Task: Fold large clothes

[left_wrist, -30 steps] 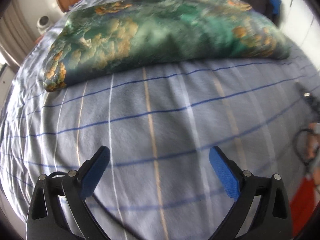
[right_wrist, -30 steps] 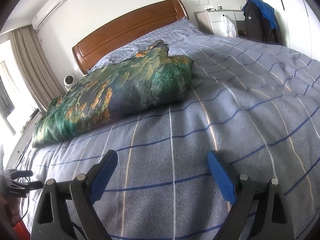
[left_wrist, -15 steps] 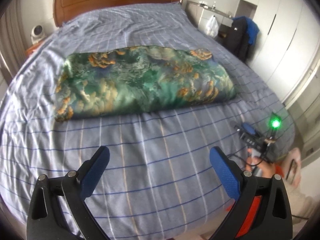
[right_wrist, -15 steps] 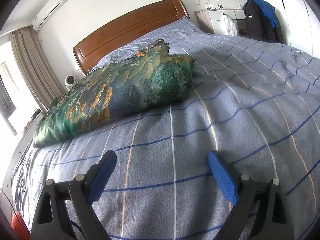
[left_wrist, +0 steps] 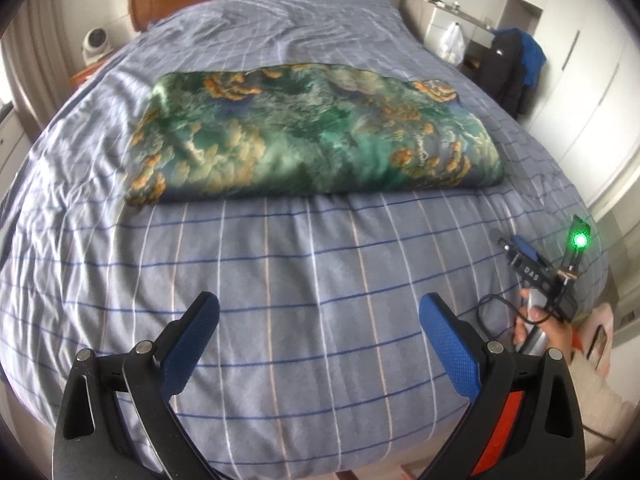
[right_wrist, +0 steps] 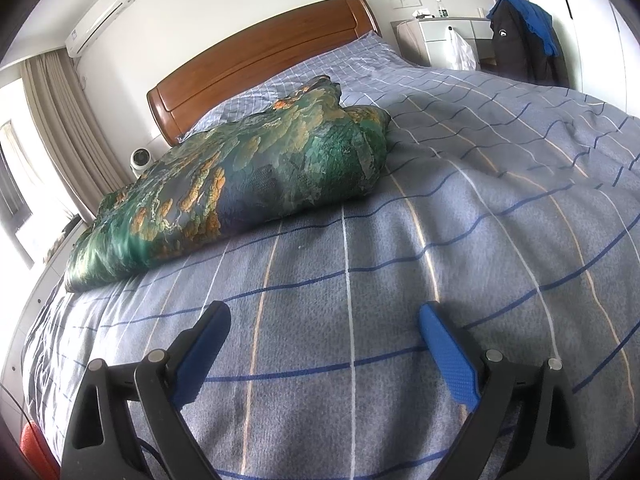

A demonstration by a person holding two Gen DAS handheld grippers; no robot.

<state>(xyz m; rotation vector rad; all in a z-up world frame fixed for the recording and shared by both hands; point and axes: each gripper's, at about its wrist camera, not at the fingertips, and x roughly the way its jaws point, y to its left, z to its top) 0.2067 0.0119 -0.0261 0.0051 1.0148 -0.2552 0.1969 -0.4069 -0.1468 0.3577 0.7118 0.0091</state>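
Folded green-and-orange garment (left_wrist: 316, 136) on the checked bed (left_wrist: 304, 280), lying ahead of both tools. Left hand-held gripper (left_wrist: 319, 330), spread and empty, has risen and drawn back since a second ago; right hand-held gripper (right_wrist: 325, 344) stays spread low over the bedding.

1. We count one bed (left_wrist: 280, 320), covered by one checked blue-grey cover (right_wrist: 480, 200).
2. One folded green and orange patterned cloth (left_wrist: 312, 136) lies on it.
3. We see two tongs: the left tongs (left_wrist: 319, 330) and the right tongs (right_wrist: 325, 338), each with two blue pads.
4. One wooden headboard (right_wrist: 256, 60).
5. One small white fan (right_wrist: 140, 159).
6. One air conditioner (right_wrist: 100, 16).
7. One dark jacket (right_wrist: 516, 44).
8. One white bag (right_wrist: 460, 52).
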